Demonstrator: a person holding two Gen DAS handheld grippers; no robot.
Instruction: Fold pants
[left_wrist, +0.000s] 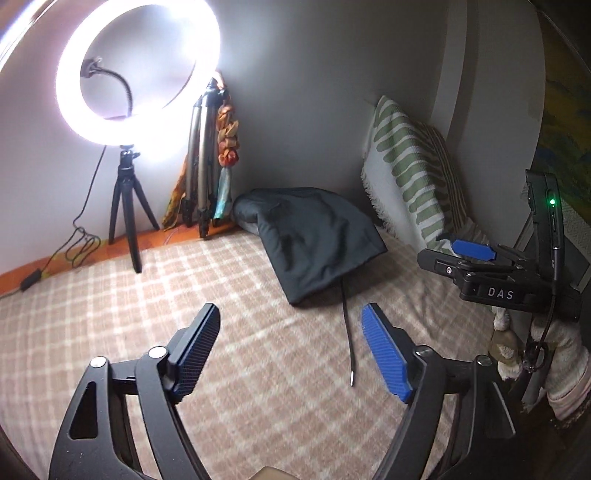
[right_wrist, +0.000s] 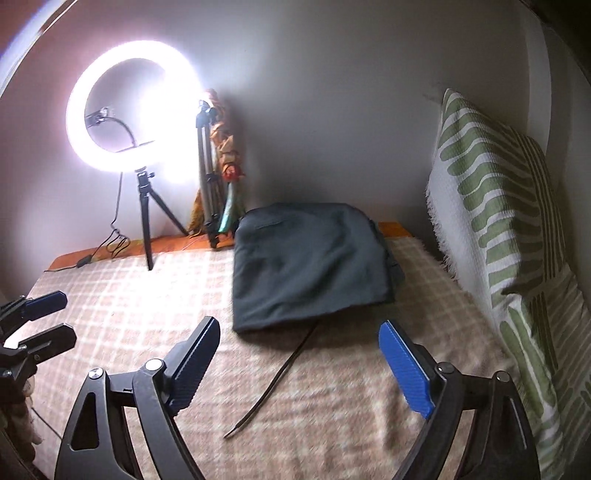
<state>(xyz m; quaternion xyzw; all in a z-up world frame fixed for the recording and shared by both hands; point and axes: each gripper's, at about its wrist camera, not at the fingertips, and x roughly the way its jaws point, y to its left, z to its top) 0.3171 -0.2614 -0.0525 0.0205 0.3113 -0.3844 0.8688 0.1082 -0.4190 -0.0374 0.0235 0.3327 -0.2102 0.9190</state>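
Both the left gripper (left_wrist: 290, 350) and right gripper (right_wrist: 299, 363) hang tilted downward, fingers spread and empty, just short of the folded pants (right_wrist: 310, 262).

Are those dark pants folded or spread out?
Folded: the pants lie as a compact rectangular bundle on the checked blanket, a drawstring trailing out.

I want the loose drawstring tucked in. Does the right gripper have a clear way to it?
Probably yes. The drawstring lies bare on the checked blanket, trailing from the folded pants toward the open right gripper, with nothing between.
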